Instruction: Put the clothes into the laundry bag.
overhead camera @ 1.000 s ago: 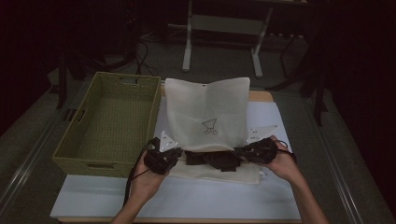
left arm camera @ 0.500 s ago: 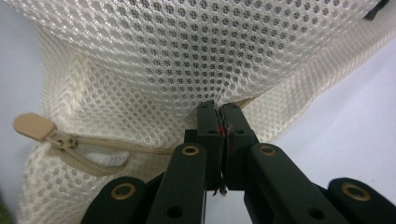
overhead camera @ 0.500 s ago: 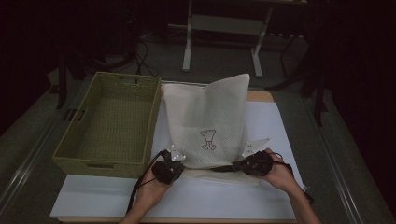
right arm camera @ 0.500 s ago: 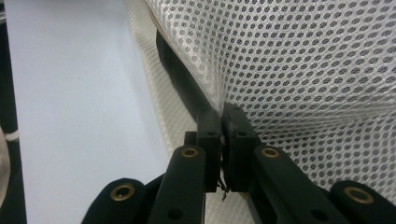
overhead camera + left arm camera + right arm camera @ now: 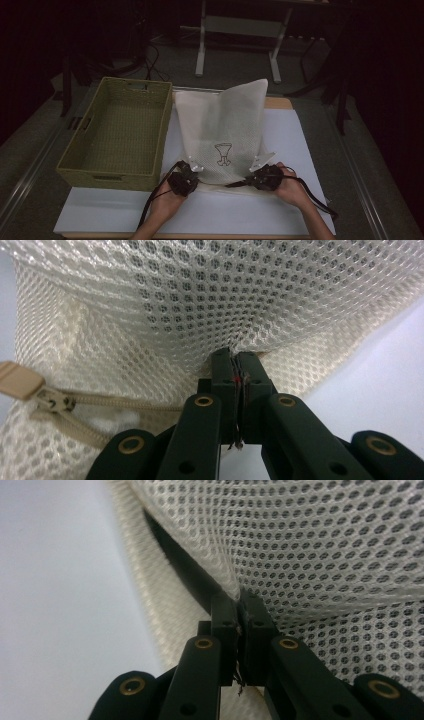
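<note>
on white table [image 5: 300, 145], mesh bag [image 5: 225, 125] seemingly between fingers [image 5: 222, 375]

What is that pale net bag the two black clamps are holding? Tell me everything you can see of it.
The mesh bag is cream netting full of small round holes, with a small dark emblem printed on its front. A beige zipper with a tan pull runs along its near edge. It lies on the white table sheet, just right of the green woven basket. The left gripper and right gripper each pinch its top layer, jaws shut on the fabric, lifting that layer so the bag gapes open.
</note>
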Motion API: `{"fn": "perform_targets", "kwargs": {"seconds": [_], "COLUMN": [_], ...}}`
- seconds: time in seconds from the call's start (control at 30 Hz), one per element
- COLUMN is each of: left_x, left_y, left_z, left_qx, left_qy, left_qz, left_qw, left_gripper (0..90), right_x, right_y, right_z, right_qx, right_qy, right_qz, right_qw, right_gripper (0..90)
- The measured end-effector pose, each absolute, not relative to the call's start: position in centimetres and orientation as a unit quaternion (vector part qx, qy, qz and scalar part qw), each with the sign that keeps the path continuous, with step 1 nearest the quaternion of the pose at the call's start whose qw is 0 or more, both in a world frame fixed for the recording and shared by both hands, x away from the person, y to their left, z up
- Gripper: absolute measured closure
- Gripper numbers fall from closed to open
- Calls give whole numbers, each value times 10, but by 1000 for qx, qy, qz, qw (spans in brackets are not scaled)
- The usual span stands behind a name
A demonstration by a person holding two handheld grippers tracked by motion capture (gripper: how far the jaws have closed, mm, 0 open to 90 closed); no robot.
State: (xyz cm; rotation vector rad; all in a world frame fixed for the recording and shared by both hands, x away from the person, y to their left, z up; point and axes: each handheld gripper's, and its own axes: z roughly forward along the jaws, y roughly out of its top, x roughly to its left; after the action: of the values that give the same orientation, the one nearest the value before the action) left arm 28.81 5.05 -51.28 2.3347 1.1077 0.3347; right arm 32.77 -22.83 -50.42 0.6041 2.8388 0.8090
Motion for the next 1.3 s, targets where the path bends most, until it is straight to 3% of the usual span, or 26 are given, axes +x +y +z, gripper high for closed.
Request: {"fn": "perform_targets", "kwargs": {"seconds": [1.3], "left_x": [373], "left_y": [27], "left_z": [-509], "left_qx": [810], "left_qy": [497], "left_qz": [197], "left_qw": [242], "left_gripper": [882], "right_x": [392], "right_y": [-207], "right_z": [-505], "right_qx": [286], "right_qy": [911], "right_qz": [235], "right_qw": [184], "right_gripper": [880]}}
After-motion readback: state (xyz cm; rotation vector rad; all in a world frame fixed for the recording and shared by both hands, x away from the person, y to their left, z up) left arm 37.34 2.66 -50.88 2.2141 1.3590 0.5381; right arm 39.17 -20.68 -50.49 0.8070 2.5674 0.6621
